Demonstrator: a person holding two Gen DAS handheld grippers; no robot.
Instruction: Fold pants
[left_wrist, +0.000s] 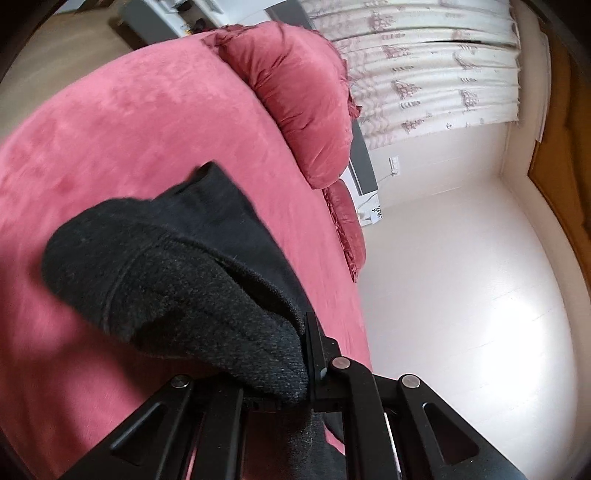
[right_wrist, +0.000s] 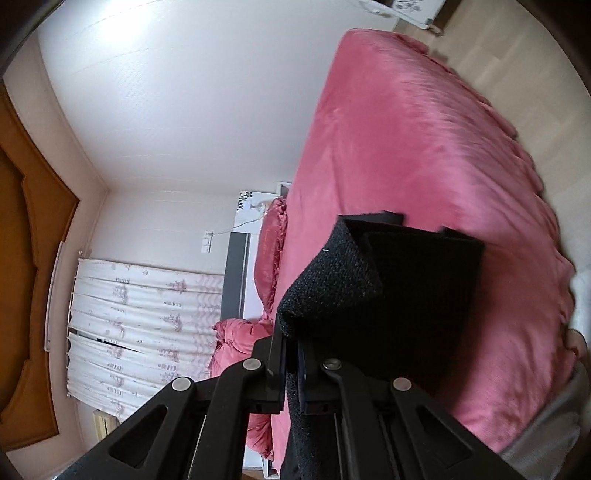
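Observation:
Black knitted pants (left_wrist: 173, 273) hang over a pink bed (left_wrist: 122, 122). My left gripper (left_wrist: 306, 373) is shut on their thick edge, and the cloth bulges out to the left of the fingers (left_wrist: 317, 350). In the right wrist view the same black pants (right_wrist: 406, 295) droop above the bed (right_wrist: 406, 129), and my right gripper (right_wrist: 291, 369) is shut on a fold of them. The cloth covers the left gripper's left finger. Both views are rolled sideways.
Pink pillows (left_wrist: 299, 99) lie at the head of the bed below a white patterned curtain (left_wrist: 436, 70). A brown wooden door (right_wrist: 26, 258) stands by the white wall. Pale wooden floor (right_wrist: 517, 74) runs beside the bed. A person's grey sleeve (right_wrist: 546, 417) is at the right edge.

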